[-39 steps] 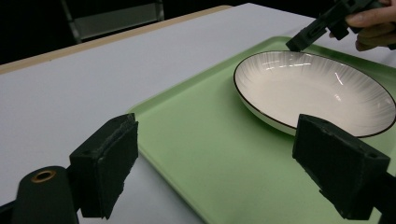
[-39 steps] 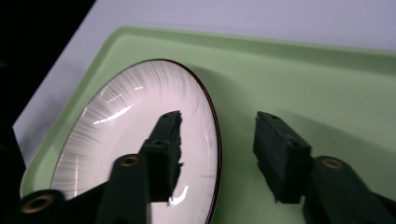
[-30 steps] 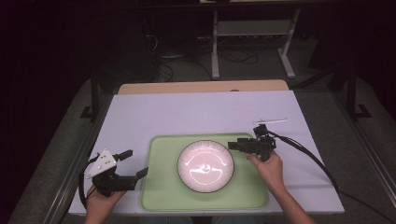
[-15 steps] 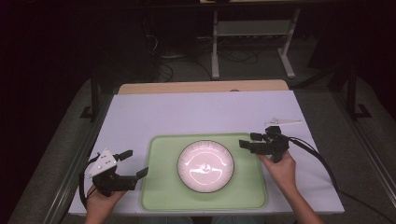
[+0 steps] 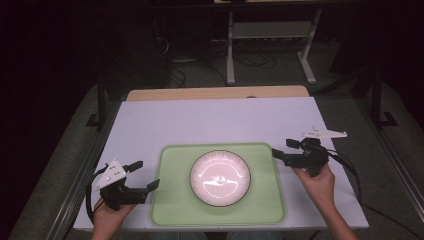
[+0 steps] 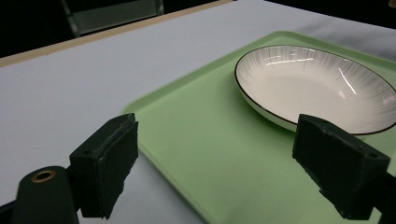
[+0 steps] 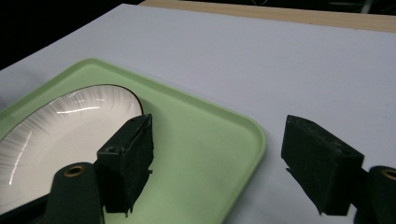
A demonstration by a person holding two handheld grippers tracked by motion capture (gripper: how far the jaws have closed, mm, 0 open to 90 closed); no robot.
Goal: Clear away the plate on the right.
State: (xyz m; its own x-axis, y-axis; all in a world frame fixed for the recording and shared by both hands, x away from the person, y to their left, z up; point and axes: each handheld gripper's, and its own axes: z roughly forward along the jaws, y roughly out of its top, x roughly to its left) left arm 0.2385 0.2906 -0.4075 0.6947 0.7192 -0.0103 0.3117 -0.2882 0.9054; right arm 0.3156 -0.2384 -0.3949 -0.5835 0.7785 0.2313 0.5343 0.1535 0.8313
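Note:
A white shallow plate (image 5: 220,178) with a dark rim lies in the middle of a pale green tray (image 5: 175,205) on the white table. My left gripper (image 5: 144,175) is open at the tray's left edge and points at the plate (image 6: 317,88); nothing is between its pads (image 6: 105,168). At the tray's right edge my right gripper (image 5: 283,148) is open too. Its jaws have just been opening, and between them I see just the tray (image 7: 201,149) corner and the table. The plate (image 7: 60,135) lies apart from it, to the left.
The white table top (image 5: 215,120) stretches back to a wooden strip (image 5: 215,93). A metal stand (image 5: 270,40) and cables are on the dark floor behind it. A cable (image 5: 350,172) trails from the right gripper over the table's right side.
My right gripper has moved rightward from the plate's rim to the tray's right edge, and its jaws stand wider. The left gripper has stayed in place.

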